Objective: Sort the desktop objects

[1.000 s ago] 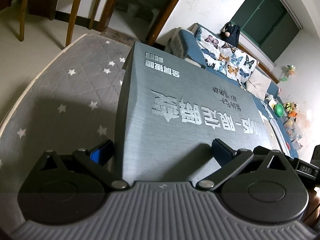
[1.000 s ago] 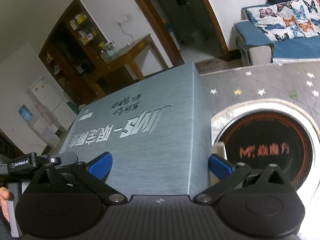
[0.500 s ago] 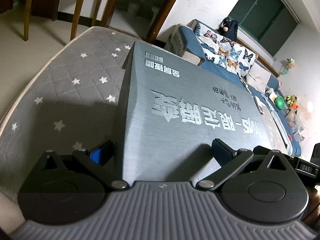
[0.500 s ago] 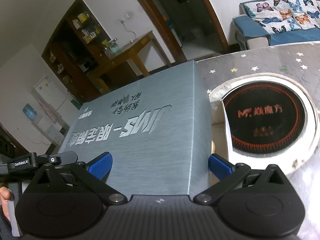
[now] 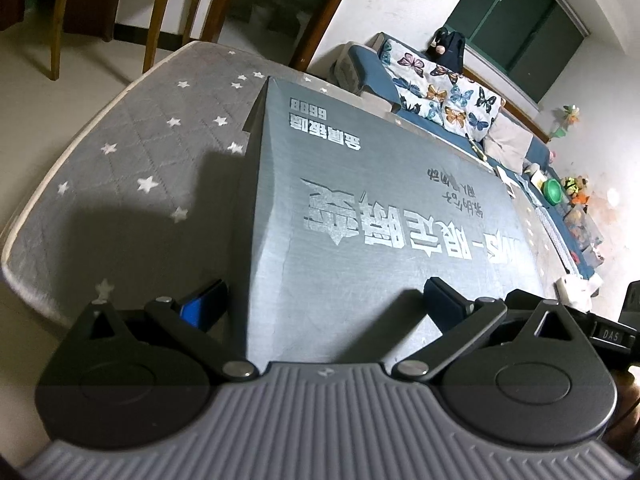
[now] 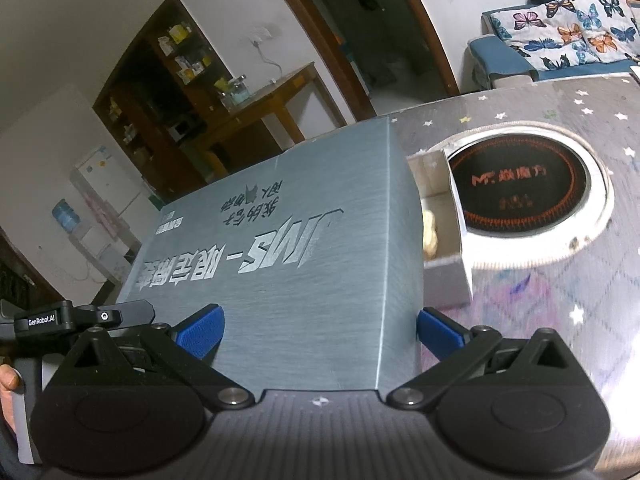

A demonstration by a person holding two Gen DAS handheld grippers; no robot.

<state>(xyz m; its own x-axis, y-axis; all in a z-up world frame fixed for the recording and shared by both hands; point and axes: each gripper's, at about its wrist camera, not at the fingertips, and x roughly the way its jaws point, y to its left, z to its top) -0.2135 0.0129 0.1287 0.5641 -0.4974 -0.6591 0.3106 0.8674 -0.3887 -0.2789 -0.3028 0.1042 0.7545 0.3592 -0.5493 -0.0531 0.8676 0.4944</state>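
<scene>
Both grippers are clamping the grey box lid.
Left gripper [image 5: 324, 300] and right gripper [image 6: 320, 330] are pinching lid [image 6: 280, 264] over tray [image 6: 444, 248]; uneven lowering risks jamming it.

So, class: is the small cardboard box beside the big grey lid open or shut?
Open. In the right wrist view the small cardboard box shows no cover; its inside walls and a pale object lying in it are visible, partly hidden by the grey lid.
</scene>
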